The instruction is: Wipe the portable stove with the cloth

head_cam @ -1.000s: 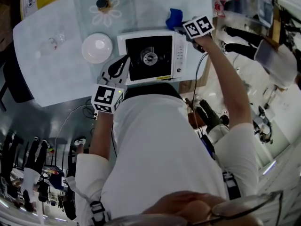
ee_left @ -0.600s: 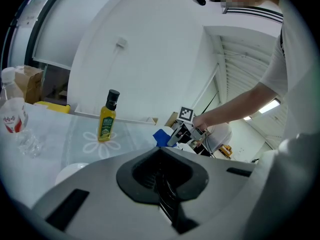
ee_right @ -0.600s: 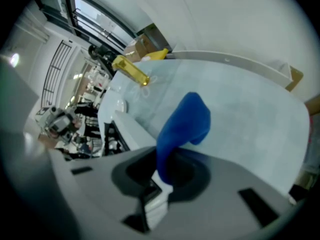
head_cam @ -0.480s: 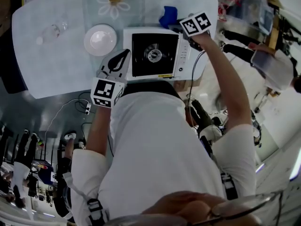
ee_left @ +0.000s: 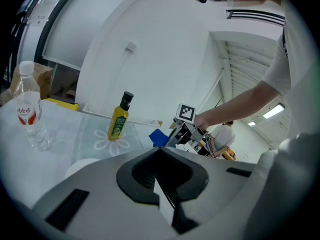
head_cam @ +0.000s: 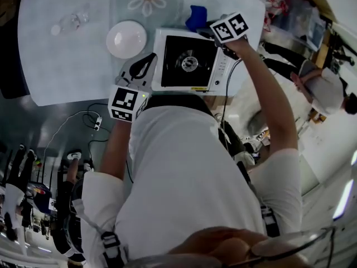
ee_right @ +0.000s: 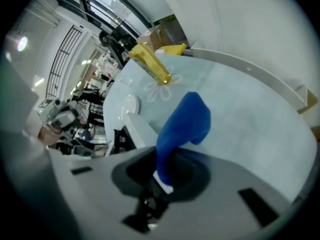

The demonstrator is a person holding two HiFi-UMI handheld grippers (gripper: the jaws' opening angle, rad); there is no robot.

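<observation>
- Cloth (ee_right: 182,121), blue, was pinched by one end in the right gripper (ee_right: 160,181), whose jaws were clamped on it while the loose end bunched up above them.
- The left gripper (ee_left: 162,189) had its jaws pressed together with nothing between them.
- Seen from the head view, the cloth hung just beyond the far right corner of the portable stove (head_cam: 189,63). Whether it touched the surface there could not be told.
- The left gripper waited just beside the stove's near left corner, its tips pointing toward the stove's left edge.
- Against a second earlier, neither gripper had changed its place beside the stove. The right one still gripped the cloth and the left was still shut.
- Only the head view had shifted. The stove and table now sat higher and further right in it, and the oil bottle (ee_left: 119,118) was nearly cut off at the top edge.
- The stove stood on a pale table (head_cam: 67,66), with a white bowl (head_cam: 126,39) just to its left.
- A clear water bottle (ee_left: 29,116) stood well apart at the far left, and the oil bottle stood on a printed flower pattern (head_cam: 146,0).
- Cables (head_cam: 89,121) trailed across the dark floor below the table's near edge.
- Another person (head_cam: 329,91) was visible off to the right of the table.
- White walls and strip lights showed in the left gripper view.
</observation>
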